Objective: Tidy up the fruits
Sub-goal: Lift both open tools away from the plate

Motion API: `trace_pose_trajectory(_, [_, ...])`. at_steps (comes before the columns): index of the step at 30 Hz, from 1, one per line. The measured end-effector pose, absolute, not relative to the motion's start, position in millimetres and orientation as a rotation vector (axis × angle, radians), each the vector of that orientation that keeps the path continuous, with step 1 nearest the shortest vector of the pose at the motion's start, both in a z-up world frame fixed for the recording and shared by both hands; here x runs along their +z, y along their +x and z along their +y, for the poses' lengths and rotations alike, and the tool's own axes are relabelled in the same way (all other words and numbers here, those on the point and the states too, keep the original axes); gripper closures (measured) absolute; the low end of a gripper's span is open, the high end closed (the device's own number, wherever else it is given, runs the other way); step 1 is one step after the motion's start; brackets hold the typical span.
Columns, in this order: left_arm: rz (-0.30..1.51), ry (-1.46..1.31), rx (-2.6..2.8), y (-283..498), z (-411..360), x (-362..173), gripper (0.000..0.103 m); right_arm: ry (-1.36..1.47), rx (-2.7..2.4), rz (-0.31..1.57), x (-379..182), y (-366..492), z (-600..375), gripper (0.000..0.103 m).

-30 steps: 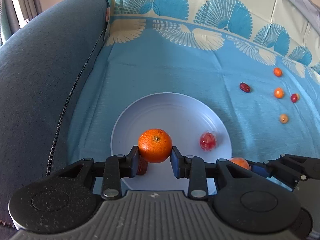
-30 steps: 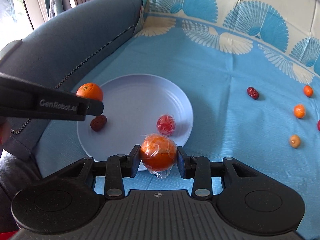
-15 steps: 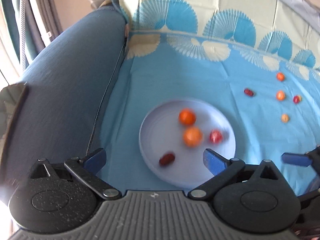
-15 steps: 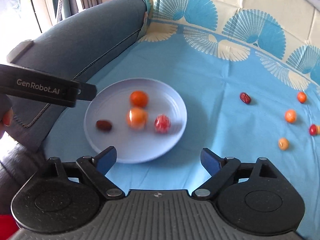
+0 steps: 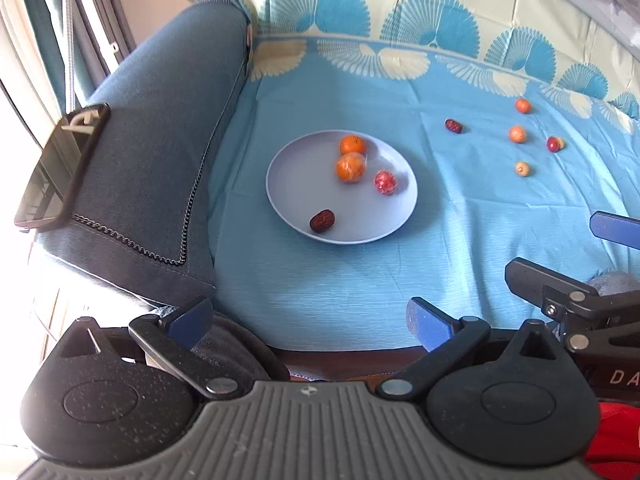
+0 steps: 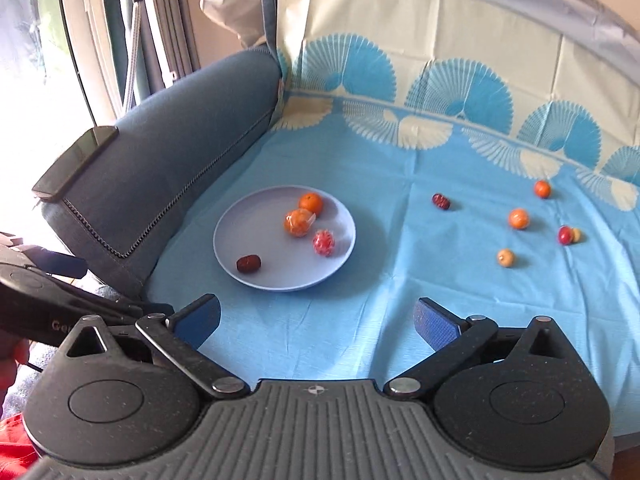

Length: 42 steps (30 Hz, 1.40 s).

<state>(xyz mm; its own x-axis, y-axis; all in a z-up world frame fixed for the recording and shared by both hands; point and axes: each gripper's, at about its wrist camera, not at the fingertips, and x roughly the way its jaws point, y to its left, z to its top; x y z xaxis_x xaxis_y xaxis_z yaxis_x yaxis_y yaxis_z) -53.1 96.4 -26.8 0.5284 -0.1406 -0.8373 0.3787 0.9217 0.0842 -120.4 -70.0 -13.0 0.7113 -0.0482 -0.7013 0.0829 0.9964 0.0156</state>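
A pale blue plate (image 5: 304, 204) (image 6: 248, 280) lies on the blue cloth. On it rest a bare orange (image 5: 352, 145) (image 6: 311, 203), a plastic-wrapped orange (image 5: 350, 167) (image 6: 297, 222), a wrapped red fruit (image 5: 385, 182) (image 6: 323, 243) and a dark red date (image 5: 322, 220) (image 6: 248, 263). Several small fruits lie loose on the cloth to the right, among them a date (image 5: 453, 125) (image 6: 441, 201) and a small orange (image 5: 517, 134) (image 6: 519, 219). My left gripper (image 5: 310, 318) is open and empty, pulled back from the plate. My right gripper (image 6: 318, 318) is open and empty too.
A blue sofa armrest (image 5: 160, 120) (image 6: 168, 152) borders the cloth on the left, with a dark phone (image 5: 60, 168) (image 6: 74, 162) lying on it. The patterned cloth rises up the sofa back (image 6: 420, 40) behind. The cloth's front edge is near both grippers.
Both grippers opened and let go of their oranges, which now lie on the plate. Both grippers have pulled back and up, away from the plate.
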Motion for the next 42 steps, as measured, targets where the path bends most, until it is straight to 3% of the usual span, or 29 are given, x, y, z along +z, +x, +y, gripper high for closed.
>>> trace_pose_trajectory(19, [0.878,0.295,-0.291,-96.2,95.8,4.2,0.0,0.024,-0.077,0.663,13.2,-171.1,-63.4,0.001])
trace_pose_trajectory(42, [0.918,0.355,-0.298,-85.5,79.3,-10.5,0.0,0.089,-0.153,0.669,1.2,-163.8,-88.4,0.001])
